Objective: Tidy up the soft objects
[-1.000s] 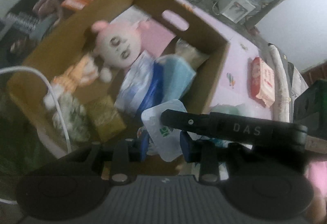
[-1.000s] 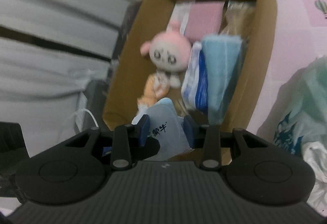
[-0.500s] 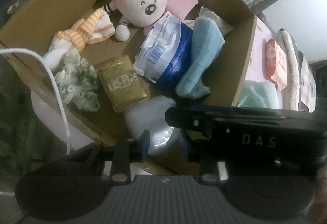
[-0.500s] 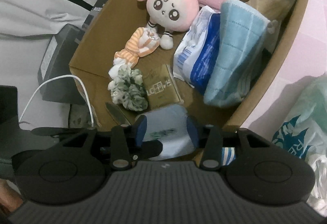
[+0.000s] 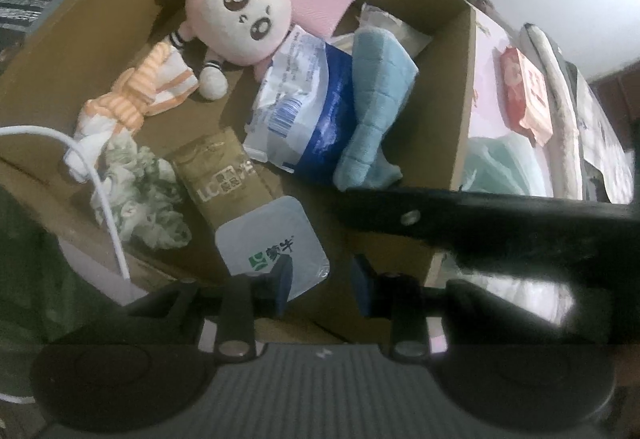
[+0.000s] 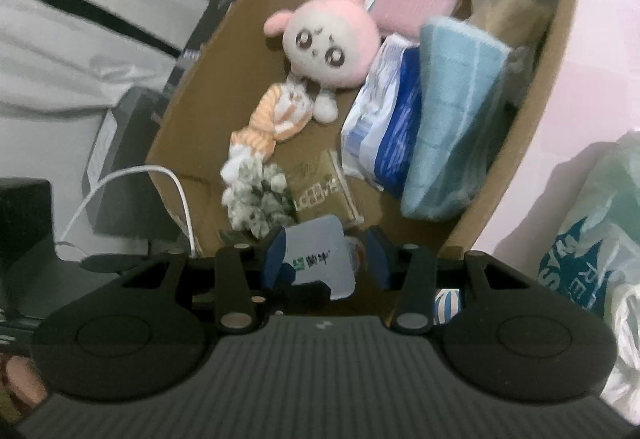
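Observation:
A cardboard box (image 5: 460,87) (image 6: 532,127) holds a pink plush doll (image 5: 240,15) (image 6: 332,47), a striped orange cloth (image 5: 148,95), a green scrunchie (image 5: 140,195), a gold packet (image 5: 220,179), a blue-white pack (image 5: 308,111) and a blue towel (image 5: 380,107). A white milk pouch (image 5: 272,243) (image 6: 320,259) lies at the box's near end. My left gripper (image 5: 322,285) is open, its left pad against the pouch edge. My right gripper (image 6: 326,255) is open around the pouch without pinching it. The right gripper's black body (image 5: 500,223) crosses the left wrist view.
A white cable (image 5: 100,183) arcs over the box's near left wall. A red wipes pack (image 5: 528,95) lies on the pink table right of the box. A teal plastic bag (image 6: 592,231) sits to the right. Dark boxes (image 6: 120,143) stand left of the carton.
The pouch has come out of the grippers and now lies flat in the box's near end. Both grippers have opened wider and pulled back slightly.

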The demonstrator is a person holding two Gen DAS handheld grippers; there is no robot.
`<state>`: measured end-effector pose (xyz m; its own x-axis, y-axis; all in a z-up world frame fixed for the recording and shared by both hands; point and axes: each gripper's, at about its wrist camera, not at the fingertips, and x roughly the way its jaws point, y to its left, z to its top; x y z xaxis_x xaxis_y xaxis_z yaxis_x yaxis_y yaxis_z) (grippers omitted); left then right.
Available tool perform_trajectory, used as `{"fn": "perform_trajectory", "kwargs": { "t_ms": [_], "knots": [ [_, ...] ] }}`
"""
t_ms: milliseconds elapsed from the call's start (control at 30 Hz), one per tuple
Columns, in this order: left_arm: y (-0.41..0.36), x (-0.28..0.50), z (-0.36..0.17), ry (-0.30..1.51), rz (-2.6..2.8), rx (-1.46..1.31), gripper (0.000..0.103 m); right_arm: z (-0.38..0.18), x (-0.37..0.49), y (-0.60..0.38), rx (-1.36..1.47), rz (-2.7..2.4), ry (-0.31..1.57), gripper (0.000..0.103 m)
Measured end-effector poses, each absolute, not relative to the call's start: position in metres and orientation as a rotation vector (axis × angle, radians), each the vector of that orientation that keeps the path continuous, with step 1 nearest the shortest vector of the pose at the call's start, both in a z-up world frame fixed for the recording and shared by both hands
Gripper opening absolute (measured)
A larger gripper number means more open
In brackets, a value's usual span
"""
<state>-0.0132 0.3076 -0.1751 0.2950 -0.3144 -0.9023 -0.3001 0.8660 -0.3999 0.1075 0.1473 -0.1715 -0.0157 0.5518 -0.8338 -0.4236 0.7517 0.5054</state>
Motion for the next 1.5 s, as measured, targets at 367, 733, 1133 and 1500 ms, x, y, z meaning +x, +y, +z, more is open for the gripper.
{"fn": "perform_trajectory", "kwargs": {
  "t_ms": [367, 733, 1133, 1500],
  "knots": [
    [0.298, 0.001, -0.198, 1.338, -0.117, -0.597, 0.033, -0.155, 0.106, 0.083, 0.347, 0.568, 1.285, 0.043],
    [0.292, -0.018, -0.159, 1.184, -0.059, -0.485, 0.069, -0.136, 0.086, 0.038, 0.476, 0.515, 1.142, 0.08],
    [0.254, -0.052, -0.124, 1.059, 0.096, -0.21, 0.097, -0.137, 0.032, 0.005, 0.326, 0.368, 1.113, 0.102],
    [0.252, -0.075, -0.12, 1.019, 0.217, -0.184, 0.1, -0.152, -0.002, -0.001, 0.147, 0.283, 1.112, 0.102]
  ]
}}
